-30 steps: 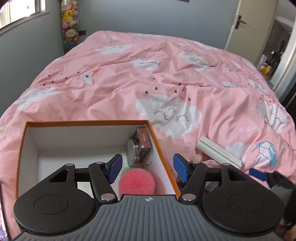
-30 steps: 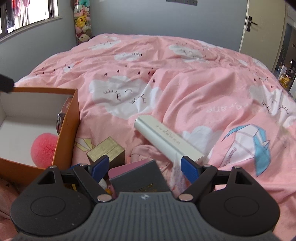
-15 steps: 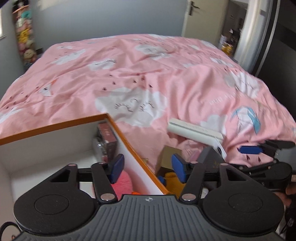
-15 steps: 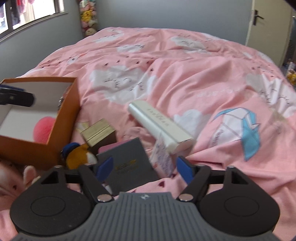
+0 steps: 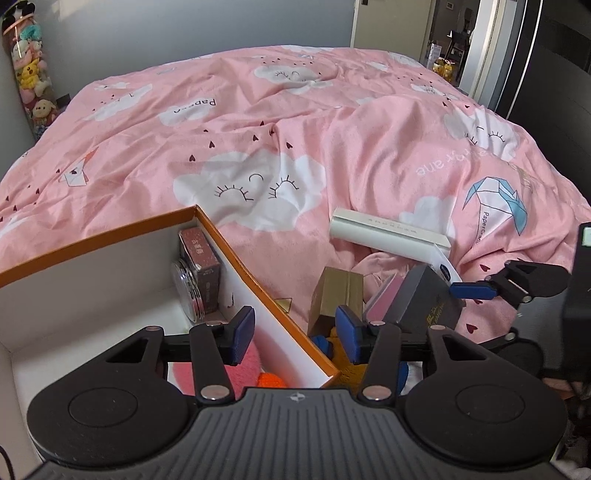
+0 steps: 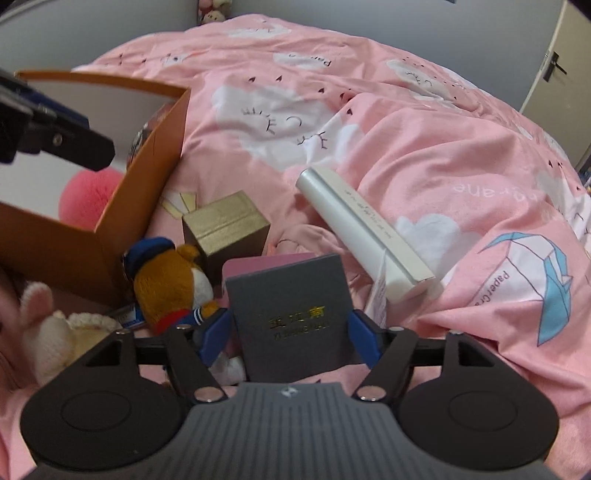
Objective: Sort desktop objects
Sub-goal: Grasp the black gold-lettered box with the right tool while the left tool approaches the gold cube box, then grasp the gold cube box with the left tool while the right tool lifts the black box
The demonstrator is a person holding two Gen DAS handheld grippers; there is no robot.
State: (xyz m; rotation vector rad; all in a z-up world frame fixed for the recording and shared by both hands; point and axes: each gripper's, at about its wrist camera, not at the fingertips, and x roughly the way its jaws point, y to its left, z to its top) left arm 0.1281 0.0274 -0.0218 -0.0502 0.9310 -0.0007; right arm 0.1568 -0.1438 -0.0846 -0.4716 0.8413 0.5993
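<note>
The orange box (image 5: pixel 110 236) with white inside holds a pink pompom (image 6: pixel 86 195), a round tin (image 5: pixel 188 291) and a reddish carton (image 5: pixel 201 258). My left gripper (image 5: pixel 295 332) straddles the box's right wall; its jaws are closing and the pads stand apart from the wall. My right gripper (image 6: pixel 290 334) has the grey box (image 6: pixel 295 314) between its jaws, which are opening, with the pads close beside the box's sides. A gold box (image 6: pixel 225 221), a long white box (image 6: pixel 362 232) and a plush bear (image 6: pixel 173 280) lie close by.
Everything rests on a bed with a rumpled pink cloud-print duvet (image 5: pixel 295 129). A white plush bunny (image 6: pixel 55 332) lies at the near left. A pink flat item (image 6: pixel 266 262) sticks out under the grey box. A door (image 5: pixel 388 22) stands beyond the bed.
Both grippers have sunk lower. The right one came down around the grey box, which was ahead of it before. The left jaws have narrowed and its view has swung toward the box's right wall.
</note>
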